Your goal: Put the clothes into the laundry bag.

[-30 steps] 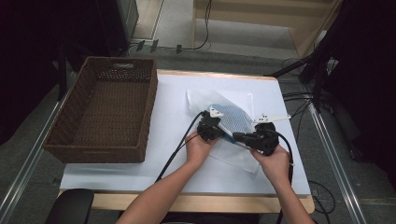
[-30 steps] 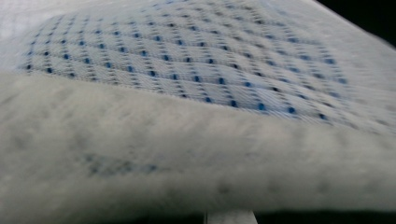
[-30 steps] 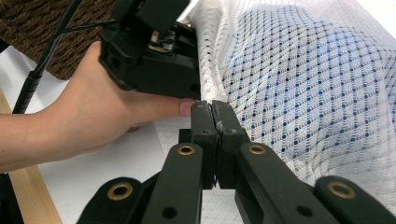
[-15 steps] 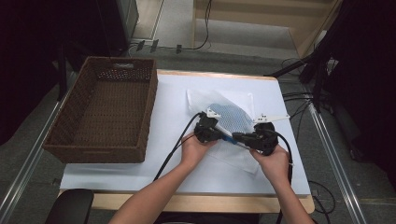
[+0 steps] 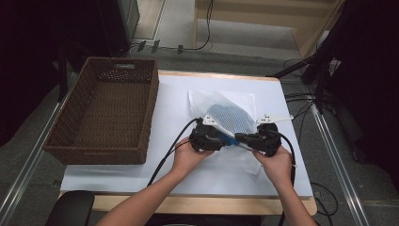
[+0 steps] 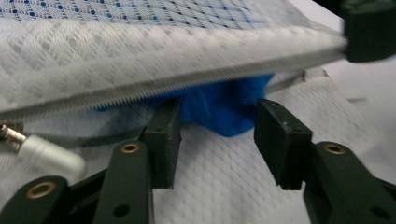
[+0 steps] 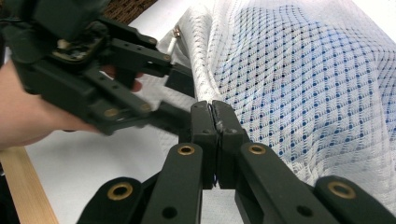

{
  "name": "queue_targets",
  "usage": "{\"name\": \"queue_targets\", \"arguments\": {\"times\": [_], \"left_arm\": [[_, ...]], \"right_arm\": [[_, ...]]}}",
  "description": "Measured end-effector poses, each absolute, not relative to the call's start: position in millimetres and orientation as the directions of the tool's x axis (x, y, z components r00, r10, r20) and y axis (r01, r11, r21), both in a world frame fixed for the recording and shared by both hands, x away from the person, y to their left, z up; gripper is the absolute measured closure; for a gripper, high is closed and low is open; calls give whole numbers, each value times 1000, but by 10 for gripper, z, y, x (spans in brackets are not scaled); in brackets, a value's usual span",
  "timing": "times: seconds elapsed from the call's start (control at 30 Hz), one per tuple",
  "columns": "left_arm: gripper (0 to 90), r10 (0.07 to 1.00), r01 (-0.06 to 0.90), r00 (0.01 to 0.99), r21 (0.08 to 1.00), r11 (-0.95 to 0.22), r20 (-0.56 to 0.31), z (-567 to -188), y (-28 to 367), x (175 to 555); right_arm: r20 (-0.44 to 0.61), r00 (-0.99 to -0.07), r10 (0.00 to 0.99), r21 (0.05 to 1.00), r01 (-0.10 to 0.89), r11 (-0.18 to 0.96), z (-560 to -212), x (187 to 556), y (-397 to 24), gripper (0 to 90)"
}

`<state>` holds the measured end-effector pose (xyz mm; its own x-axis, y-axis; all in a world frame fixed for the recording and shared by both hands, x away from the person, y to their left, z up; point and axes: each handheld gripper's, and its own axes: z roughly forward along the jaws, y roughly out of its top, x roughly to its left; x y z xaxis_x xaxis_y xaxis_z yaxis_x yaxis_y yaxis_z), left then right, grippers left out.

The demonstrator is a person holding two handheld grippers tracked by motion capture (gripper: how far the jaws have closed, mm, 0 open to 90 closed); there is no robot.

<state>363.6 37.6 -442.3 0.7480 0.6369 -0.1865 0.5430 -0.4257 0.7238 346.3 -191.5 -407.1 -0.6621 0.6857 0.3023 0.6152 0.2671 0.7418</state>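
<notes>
A white mesh zip bag (image 5: 230,115) with blue cloth inside lies on the white table (image 5: 169,94). My right gripper (image 7: 215,114) is shut on the bag's zipper edge and holds the mouth lifted; it is also in the high view (image 5: 238,137). My left gripper (image 6: 217,126) faces the mouth, and its jaws have just been opening. A fold of blue cloth (image 6: 224,105) sits between and just beyond its fingertips, with the pads off it. From above, the left gripper (image 5: 225,138) is tip to tip with the right one.
A brown wicker basket (image 5: 70,127) stands at the table's left side. The bag's metal zipper pull (image 6: 44,150) lies left of the left jaws. Cables trail from both grippers toward the table's front edge.
The left gripper's jaws have opened off the blue cloth, and that hand has drawn back slightly toward the person. The right gripper has stayed put, still shut on the bag's edge.
</notes>
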Motion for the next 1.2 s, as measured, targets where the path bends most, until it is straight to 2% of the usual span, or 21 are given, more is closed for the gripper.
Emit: {"name": "queue_targets", "arguments": {"times": [0.1,0.17,0.37,0.5,0.8,1.2], "left_arm": [[499,614,517,770,733,-441,-174,-4385,402,3531],[552,593,501,787,737,-453,-171,-4373,387,3469],[814,540,476,819,756,-449,-194,-4409,265,3430],[900,532,476,819,774,-418,-215,-4473,187,3506],[900,541,480,815,763,-432,-207,-4605,-1,3641],[900,624,469,776,743,-478,-89,-4725,-98,3878]], "right_arm": [[303,-660,687,741,617,265,-4065,3456,-1915,900],[304,-659,688,740,618,266,-4066,3463,-1919,900],[300,-662,687,742,614,268,-4063,3460,-1908,900],[305,-655,691,741,619,260,-4064,3461,-1921,900],[305,-657,690,742,618,260,-4066,3465,-1942,900],[307,-654,691,728,629,272,-4092,3472,-1921,900]]}}
